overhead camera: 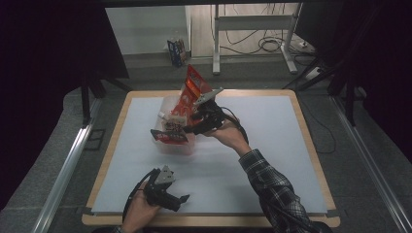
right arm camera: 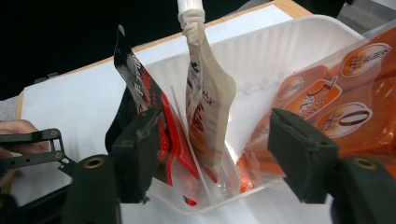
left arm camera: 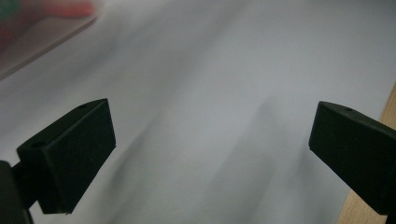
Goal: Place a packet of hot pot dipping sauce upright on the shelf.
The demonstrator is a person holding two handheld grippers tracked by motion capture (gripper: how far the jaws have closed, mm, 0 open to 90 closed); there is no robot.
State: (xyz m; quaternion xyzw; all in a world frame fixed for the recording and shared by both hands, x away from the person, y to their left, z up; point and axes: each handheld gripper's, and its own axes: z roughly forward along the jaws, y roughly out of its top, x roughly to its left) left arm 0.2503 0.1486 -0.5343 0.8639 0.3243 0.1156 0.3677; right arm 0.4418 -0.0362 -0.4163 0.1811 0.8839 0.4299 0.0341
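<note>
On the white mat (overhead camera: 272,145), near the far middle of the table (overhead camera: 311,141), stands a clear plastic tub (overhead camera: 167,104); in it three packs stand on edge, packed side by side; a tall orange bag (overhead camera: 192,90) rises highest, leaning toward the far edge of the table, its long axis close to upright; a pale spouted pouch (right arm camera: 203,107) stands in the middle, long axis upright, its capped spout pointing up out of the tub; a black-and-red pack (right arm camera: 140,93) leans against the near wall, tilted, its top corner over the rim.

The right gripper (overhead camera: 187,127) is at the tub; in the right gripper view its jaws stand apart, one before the black-and-red pack, the other before the orange bag, the pouch in the gap between them; the pads press on nothing that can be seen.

The left gripper (overhead camera: 180,200) rests low over the mat near the table's near edge, well apart from the tub; its jaws are wide apart with bare mat between them; the wooden table edge shows beside one jaw.
</note>
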